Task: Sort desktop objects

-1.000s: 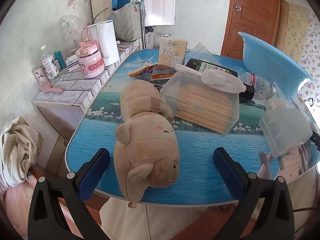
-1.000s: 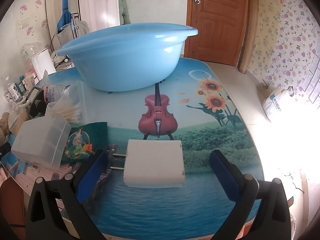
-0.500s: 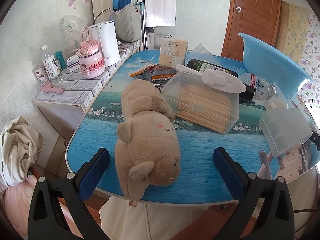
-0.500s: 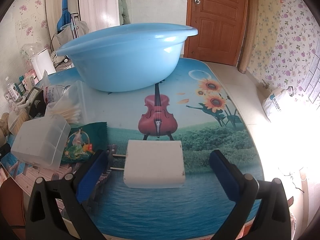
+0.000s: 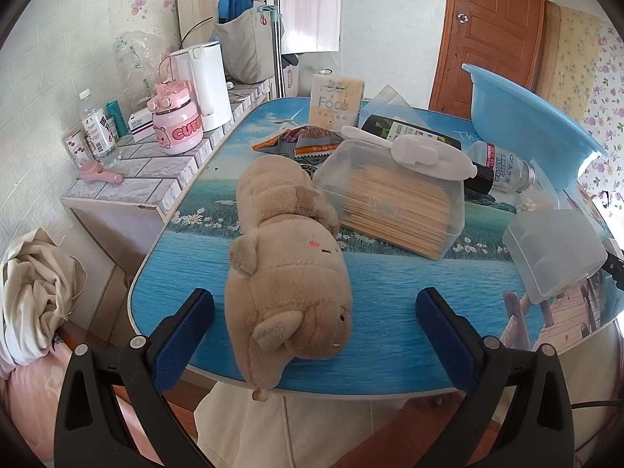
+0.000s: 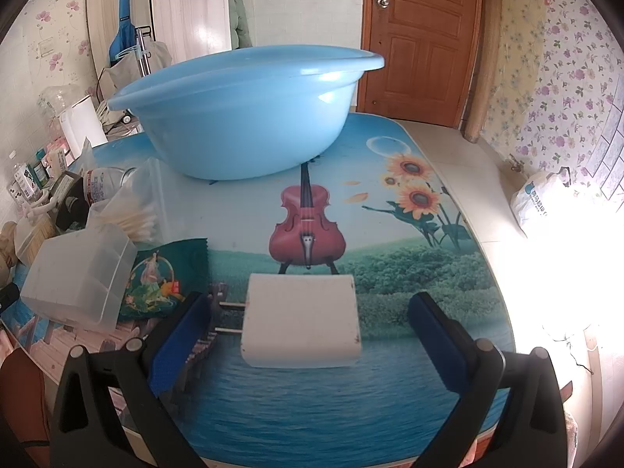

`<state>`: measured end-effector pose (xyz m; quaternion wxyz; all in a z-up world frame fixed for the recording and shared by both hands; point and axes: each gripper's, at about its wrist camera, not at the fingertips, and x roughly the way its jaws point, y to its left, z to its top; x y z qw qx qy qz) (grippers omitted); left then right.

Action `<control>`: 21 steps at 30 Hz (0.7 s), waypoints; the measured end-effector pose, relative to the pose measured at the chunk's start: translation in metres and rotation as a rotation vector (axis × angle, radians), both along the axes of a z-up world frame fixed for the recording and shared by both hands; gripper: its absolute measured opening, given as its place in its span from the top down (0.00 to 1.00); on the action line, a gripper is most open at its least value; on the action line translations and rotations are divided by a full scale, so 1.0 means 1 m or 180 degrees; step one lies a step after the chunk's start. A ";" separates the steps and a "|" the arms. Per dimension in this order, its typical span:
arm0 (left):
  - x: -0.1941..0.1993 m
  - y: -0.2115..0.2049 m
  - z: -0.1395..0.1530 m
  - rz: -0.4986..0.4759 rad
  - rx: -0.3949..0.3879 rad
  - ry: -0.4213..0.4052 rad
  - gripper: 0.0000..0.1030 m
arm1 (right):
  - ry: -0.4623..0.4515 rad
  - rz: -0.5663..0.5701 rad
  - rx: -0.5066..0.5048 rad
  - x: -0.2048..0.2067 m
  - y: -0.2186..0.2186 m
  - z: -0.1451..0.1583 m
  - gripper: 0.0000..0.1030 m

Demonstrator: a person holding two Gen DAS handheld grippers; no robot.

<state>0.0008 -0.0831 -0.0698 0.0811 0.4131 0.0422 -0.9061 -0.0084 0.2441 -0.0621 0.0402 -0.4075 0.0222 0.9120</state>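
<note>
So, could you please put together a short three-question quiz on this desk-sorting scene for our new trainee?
1. True or false: the left gripper is shut on the plush toy.
2. What lies between the right gripper's open fingers? A) the blue basin B) the white charger block C) a bottle
3. Fill in: the clear box beside the plush toy holds thin wooden ____.

Key: 1 false, both grippers are open; 2 B; 3 sticks.
</note>
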 end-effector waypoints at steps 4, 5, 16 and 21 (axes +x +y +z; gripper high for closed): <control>0.000 0.000 0.000 0.0005 -0.0003 0.0012 0.00 | 0.0001 -0.0001 0.0001 0.001 -0.001 0.000 0.00; 0.000 0.000 0.000 0.0005 -0.0005 0.0013 0.00 | 0.0002 -0.0003 0.0001 0.001 -0.001 0.000 0.00; 0.005 -0.003 0.005 0.0063 -0.0046 0.0098 0.46 | 0.0016 -0.0066 0.0009 -0.001 0.000 0.000 0.00; 0.006 -0.004 0.008 0.0052 -0.0099 0.0083 0.56 | 0.0047 -0.0093 0.0014 -0.003 0.000 -0.001 0.00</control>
